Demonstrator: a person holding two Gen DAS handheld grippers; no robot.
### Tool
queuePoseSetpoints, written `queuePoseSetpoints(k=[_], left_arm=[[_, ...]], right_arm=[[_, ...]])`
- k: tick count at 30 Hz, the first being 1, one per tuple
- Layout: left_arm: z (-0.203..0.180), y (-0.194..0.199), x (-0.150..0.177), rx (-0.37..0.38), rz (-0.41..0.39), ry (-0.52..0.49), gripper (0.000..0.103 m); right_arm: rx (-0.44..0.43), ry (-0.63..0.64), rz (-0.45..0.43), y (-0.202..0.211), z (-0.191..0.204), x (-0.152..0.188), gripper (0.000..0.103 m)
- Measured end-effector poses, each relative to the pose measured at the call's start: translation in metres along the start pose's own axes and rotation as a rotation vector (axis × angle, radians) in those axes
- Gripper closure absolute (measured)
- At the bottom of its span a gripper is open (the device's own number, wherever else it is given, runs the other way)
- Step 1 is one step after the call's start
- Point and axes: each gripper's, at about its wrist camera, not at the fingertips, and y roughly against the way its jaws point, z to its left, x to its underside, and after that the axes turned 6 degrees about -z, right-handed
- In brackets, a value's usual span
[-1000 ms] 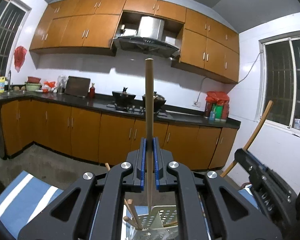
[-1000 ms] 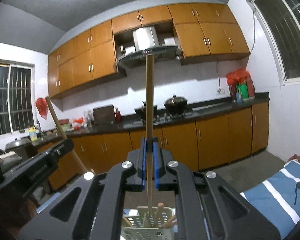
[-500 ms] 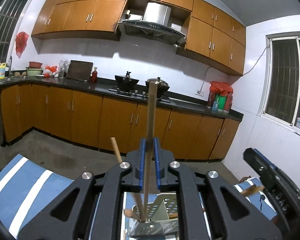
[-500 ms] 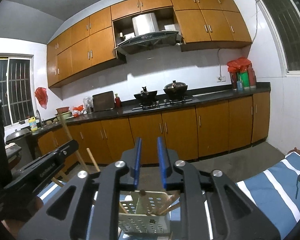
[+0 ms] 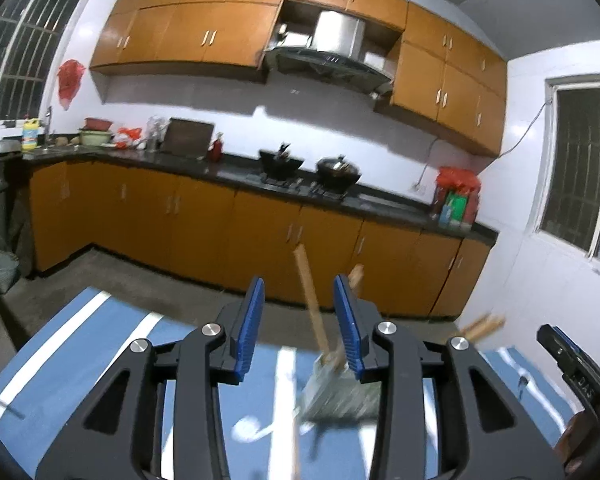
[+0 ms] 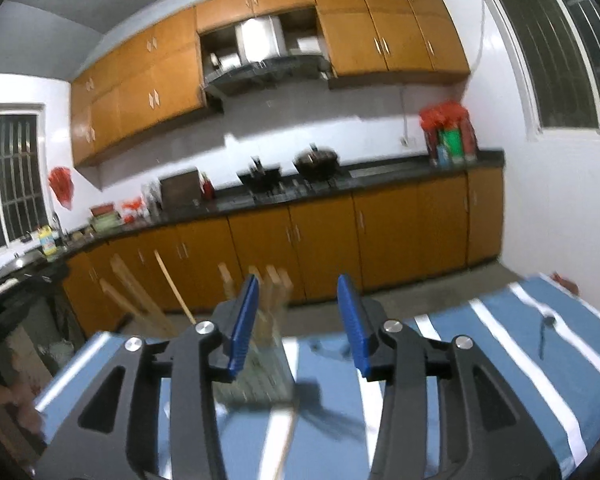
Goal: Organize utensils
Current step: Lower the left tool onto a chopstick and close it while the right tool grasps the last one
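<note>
Left gripper (image 5: 299, 322) now open too; its stick (image 5: 311, 303) released into holder (image 5: 338, 394).

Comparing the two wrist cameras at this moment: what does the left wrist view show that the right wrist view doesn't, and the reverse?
Only the left wrist view shows the right gripper from outside, at its right edge, and a white spoon lying on the cloth.

Only the right wrist view shows a dark utensil lying on the cloth's far right, and blurred wooden sticks at left.

Both show their own gripper open and empty, the left gripper and the right, the perforated utensil holder with wooden handles standing in it, the blue striped cloth, and the kitchen counter with stove.
</note>
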Motion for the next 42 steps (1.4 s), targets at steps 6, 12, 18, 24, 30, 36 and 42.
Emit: queuePoseSetpoints(k=[6,12,18,24,30,36,42], left_arm=[[0.027,0.015,0.065,-0.100,0.165,-0.044,0.064],[0.031,0.009,0.123,-0.117,0.372,-0.052,0.064],[0.019,0.007,0.153,-0.081,0.472,-0.073,0.064],[0.015,0.002,0.167,-0.072,0.527,-0.091,0.064],[0.010,-0.003,0.179,-0.063,0.569,-0.100,0.064],[-0.001,-0.009,0.188,-0.031,0.601,-0.113,0.065],[-0.019,-0.014,0.200,-0.003,0.637,-0.155,0.066]], right_arm=[[0.048,-0.012,0.233,0.001,-0.019,0.075,0.062],[-0.019,0.018,0.454,-0.007,0.006,0.139,0.062],[-0.065,0.077,0.567,-0.017,0.039,0.173,0.062],[-0.050,0.092,0.608,-0.029,0.045,0.181,0.064],[-0.018,0.138,0.615,-0.036,0.043,0.186,0.093],[0.092,0.053,0.603,-0.041,0.001,0.178,0.095],[0.146,0.001,0.588,-0.036,-0.030,0.172,0.095]])
